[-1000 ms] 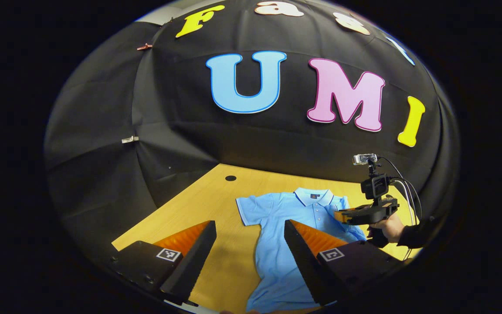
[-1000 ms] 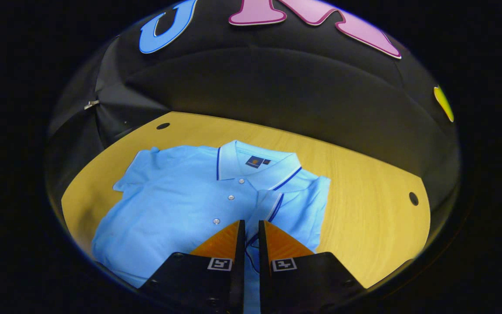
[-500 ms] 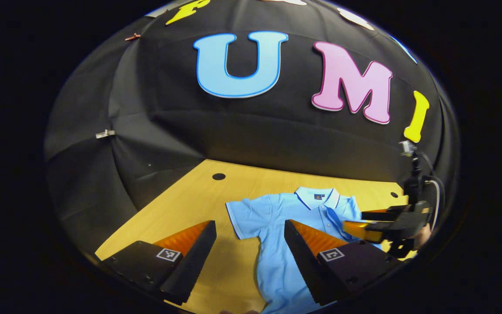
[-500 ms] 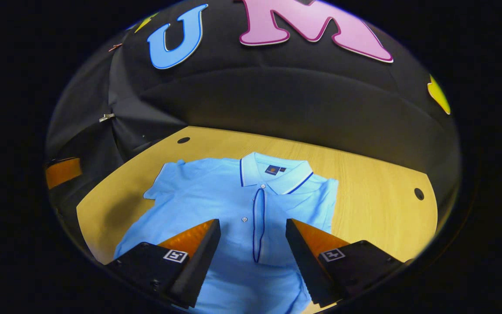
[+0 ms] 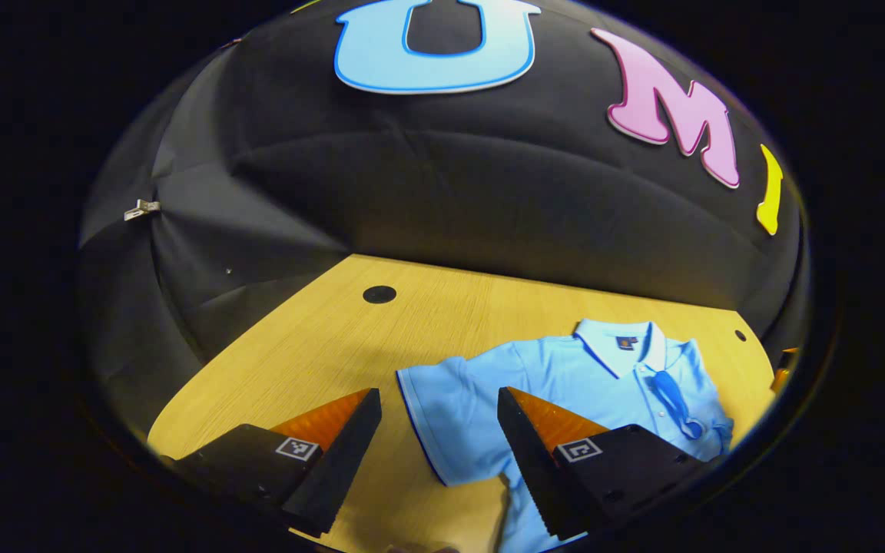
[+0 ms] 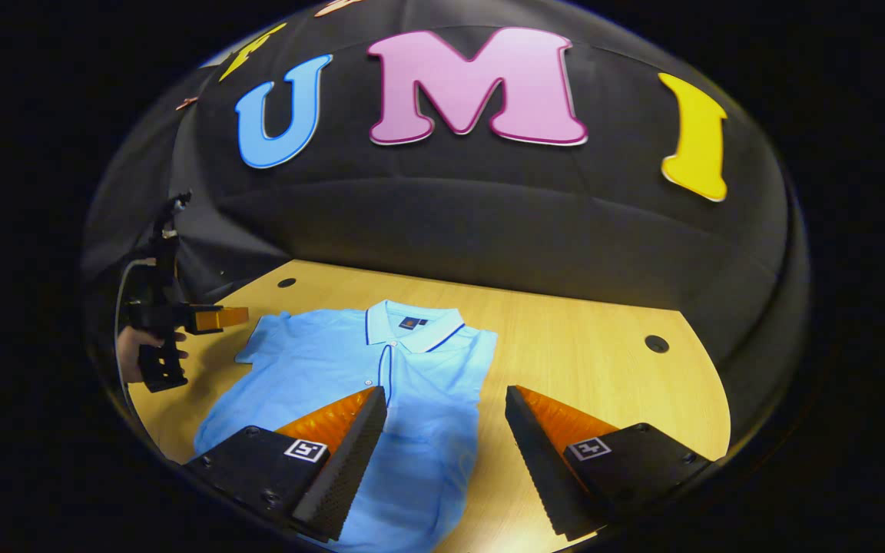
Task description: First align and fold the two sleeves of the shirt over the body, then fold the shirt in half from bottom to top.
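One shirt (image 6: 350,376), left gripper (image 6: 220,316) beside sleeve (image 6: 262,346).

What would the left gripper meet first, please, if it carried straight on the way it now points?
Probably the shirt's spread left sleeve, which lies on the table just ahead between the open fingers of the left gripper. Depth is unclear, so it might touch bare wood first.

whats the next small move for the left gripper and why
Probably lower the open left gripper onto the left sleeve and pinch its cuff: that sleeve lies spread flat on the table, while the right sleeve already lies folded over the shirt.
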A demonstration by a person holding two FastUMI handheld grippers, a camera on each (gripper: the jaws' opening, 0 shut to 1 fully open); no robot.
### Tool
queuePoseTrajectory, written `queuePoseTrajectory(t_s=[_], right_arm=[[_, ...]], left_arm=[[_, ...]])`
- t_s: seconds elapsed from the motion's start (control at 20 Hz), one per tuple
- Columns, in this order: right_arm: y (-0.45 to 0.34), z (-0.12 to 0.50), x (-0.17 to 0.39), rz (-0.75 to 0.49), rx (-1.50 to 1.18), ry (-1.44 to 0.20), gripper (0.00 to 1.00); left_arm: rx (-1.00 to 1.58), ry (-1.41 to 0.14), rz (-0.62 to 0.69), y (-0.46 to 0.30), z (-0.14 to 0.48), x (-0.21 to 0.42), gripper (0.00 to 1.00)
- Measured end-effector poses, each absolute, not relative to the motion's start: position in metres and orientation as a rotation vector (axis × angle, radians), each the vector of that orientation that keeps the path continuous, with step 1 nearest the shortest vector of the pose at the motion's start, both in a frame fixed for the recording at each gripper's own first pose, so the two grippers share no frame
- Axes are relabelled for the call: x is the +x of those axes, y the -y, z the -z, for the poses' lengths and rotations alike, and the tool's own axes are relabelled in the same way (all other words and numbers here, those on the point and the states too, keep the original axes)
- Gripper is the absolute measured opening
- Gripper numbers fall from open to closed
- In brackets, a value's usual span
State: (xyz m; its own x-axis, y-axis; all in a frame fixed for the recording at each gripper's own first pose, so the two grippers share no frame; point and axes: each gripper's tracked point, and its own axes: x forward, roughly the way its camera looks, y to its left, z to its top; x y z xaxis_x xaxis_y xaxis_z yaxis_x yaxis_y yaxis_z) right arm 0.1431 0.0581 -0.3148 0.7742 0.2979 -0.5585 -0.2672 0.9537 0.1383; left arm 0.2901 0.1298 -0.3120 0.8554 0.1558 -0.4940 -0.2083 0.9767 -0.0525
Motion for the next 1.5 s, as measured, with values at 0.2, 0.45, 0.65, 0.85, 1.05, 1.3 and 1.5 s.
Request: queuePoseTrajectory(t_s=[0.2, 0.45, 0.65, 0.85, 1.05, 1.3, 1.5], right_arm=[[-0.021, 0.32, 0.121, -0.232, 0.066, -0.643, 0.98], [-0.001, 0.333, 0.107, -0.168, 0.102, -0.681, 0.97], [-0.002, 0.34, 0.104, -0.15, 0.139, -0.7, 0.97], [0.002, 0.34, 0.105, -0.141, 0.126, -0.688, 0.97], [0.008, 0.346, 0.101, -0.126, 0.142, -0.702, 0.97], [0.019, 0.35, 0.097, -0.104, 0.15, -0.707, 0.98], [0.022, 0.349, 0.095, -0.101, 0.152, -0.702, 0.97]], left_arm=[[-0.1, -0.556, -0.186, -0.136, 0.341, 0.326, 0.97], [-0.039, -0.633, -0.17, -0.137, 0.375, 0.341, 0.98], [-0.025, -0.648, -0.119, -0.128, 0.376, 0.346, 0.9], [-0.016, -0.658, -0.071, -0.112, 0.378, 0.348, 0.5], [-0.01, -0.657, -0.071, -0.108, 0.376, 0.348, 0.07], [-0.02, -0.675, -0.077, -0.103, 0.37, 0.347, 0.06], [-0.014, -0.651, -0.062, -0.091, 0.353, 0.348, 0.06]])
